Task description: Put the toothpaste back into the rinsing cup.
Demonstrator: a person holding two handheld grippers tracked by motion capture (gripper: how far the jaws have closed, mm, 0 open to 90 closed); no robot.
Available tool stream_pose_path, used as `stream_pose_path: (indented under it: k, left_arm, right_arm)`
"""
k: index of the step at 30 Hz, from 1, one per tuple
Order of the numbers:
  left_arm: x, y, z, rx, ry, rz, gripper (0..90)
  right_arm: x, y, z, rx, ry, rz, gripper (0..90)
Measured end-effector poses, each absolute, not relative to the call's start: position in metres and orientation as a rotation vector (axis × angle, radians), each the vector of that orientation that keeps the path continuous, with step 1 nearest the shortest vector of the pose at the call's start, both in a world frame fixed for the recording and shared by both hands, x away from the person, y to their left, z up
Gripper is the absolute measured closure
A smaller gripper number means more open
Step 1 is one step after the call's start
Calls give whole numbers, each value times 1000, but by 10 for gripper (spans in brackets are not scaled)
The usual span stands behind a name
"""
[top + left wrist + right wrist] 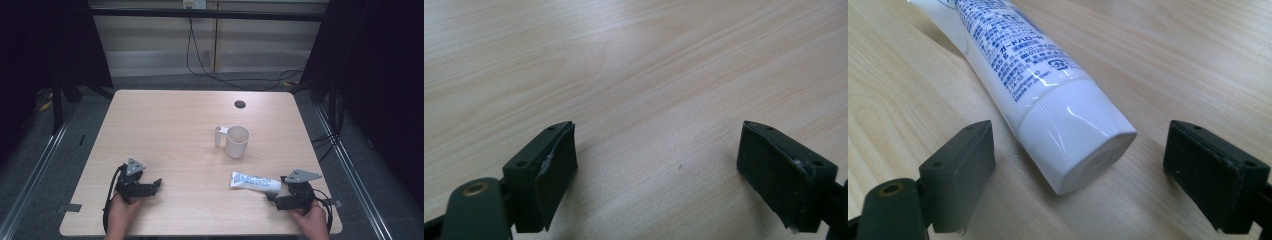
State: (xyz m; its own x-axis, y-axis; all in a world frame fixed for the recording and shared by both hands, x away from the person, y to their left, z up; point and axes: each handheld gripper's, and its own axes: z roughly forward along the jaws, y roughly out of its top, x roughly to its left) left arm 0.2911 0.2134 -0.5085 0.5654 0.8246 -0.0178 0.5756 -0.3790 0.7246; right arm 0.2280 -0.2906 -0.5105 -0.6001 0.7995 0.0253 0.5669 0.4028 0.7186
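Right tool (1078,170) gapes wide around the tube's (1048,95) cap, untouching; left tool (656,165) open, empty, over bare table (649,60).

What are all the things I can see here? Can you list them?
tube: 1, white with blue print, lying near the table's front right, cap end between the right gripper's open jaws, not touched
mug: 1, white, upright right of the table's middle, handle to the left
table: 1, light wood, under everything
hole: 1, dark, round, near the table's far edge
cables: several, black, on the floor behind the table
left gripper: 1, black, front left, jaws open over bare wood
right gripper: 1, black, front right, jaws open
hands: 2, at the near edge, one on each gripper
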Motion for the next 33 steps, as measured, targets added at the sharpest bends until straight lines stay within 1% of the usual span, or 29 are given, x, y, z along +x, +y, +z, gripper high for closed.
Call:
stream_pose_path:
  k: [10, 12, 13, 15, 17, 18, 21, 22, 33]
  left_arm:
    - [291, 213, -509, 2098, 1116, 458, 159]
    - [291, 214, -508, 2105, 1112, 461, 159]
    - [291, 213, -509, 2096, 1116, 457, 159]
    - [291, 214, -508, 2105, 1111, 460, 159]
    - [291, 214, -508, 2105, 1111, 460, 159]
    - [291, 213, -509, 2098, 1116, 458, 159]
    - [291, 213, -509, 2098, 1116, 458, 159]
    - [291, 213, -509, 2098, 1115, 457, 159]
    - [291, 214, -508, 2105, 1111, 459, 159]
  right_arm:
    - [229, -291, -508, 1184, 2377, 982, 131]
    - [230, -291, -506, 1184, 2393, 966, 139]
    - [233, -289, -501, 1177, 2444, 915, 188]
    - [235, -288, -495, 1151, 2478, 903, 206]
    - [236, -287, -493, 1130, 2483, 893, 193]
    - [238, -286, -489, 1122, 2492, 887, 184]
    - [243, -280, -478, 1088, 2532, 870, 195]
    - [247, -274, -474, 1043, 2571, 832, 213]
    - [261, -251, -461, 910, 2695, 763, 251]
